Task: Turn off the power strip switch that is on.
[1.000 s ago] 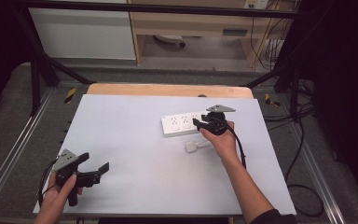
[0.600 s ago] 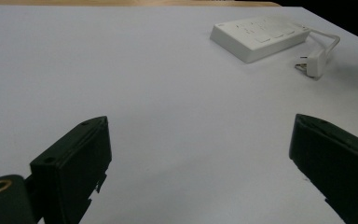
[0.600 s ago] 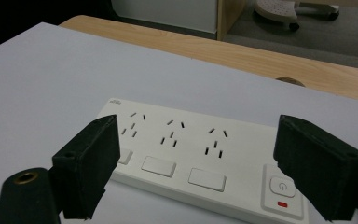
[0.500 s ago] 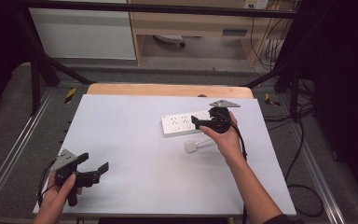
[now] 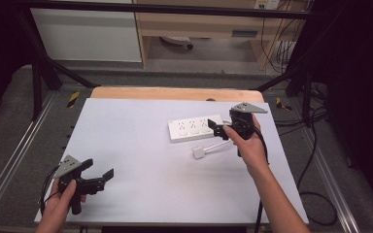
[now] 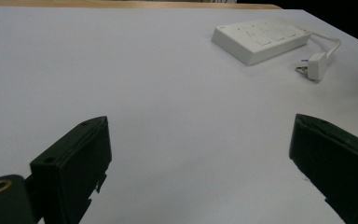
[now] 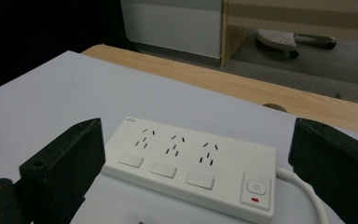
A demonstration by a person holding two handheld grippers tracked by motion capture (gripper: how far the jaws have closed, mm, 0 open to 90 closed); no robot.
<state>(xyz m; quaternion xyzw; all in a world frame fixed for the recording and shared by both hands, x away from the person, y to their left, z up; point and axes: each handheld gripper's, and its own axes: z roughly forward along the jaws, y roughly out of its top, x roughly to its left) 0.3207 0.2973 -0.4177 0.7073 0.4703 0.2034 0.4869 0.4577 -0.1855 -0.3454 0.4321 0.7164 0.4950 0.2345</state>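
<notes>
A white three-socket power strip (image 5: 192, 129) lies flat right of the table's middle. Its white cord (image 5: 217, 145) loops to a small white plug (image 5: 198, 152) lying just in front of it. My right gripper (image 5: 216, 128) hovers at the strip's right end, open, jaws pointing left over it. In the right gripper view the strip (image 7: 191, 161) lies between and beyond the wide-apart jaws, switch and red light at its right end. My left gripper (image 5: 97, 170) is open and empty at the front left. Its view shows the strip (image 6: 261, 39) and plug (image 6: 314, 65) far off.
The white table top (image 5: 141, 145) has a wooden strip (image 5: 175, 93) along its far edge. Metal rails run along both sides. Behind the table stand a white cabinet (image 5: 87, 34) and a wooden shelf unit (image 5: 199, 24). Cables lie on the floor to the right.
My right hand has shifted slightly right and back along the power strip, its jaws still open. The left gripper, strip and plug have stayed put.
</notes>
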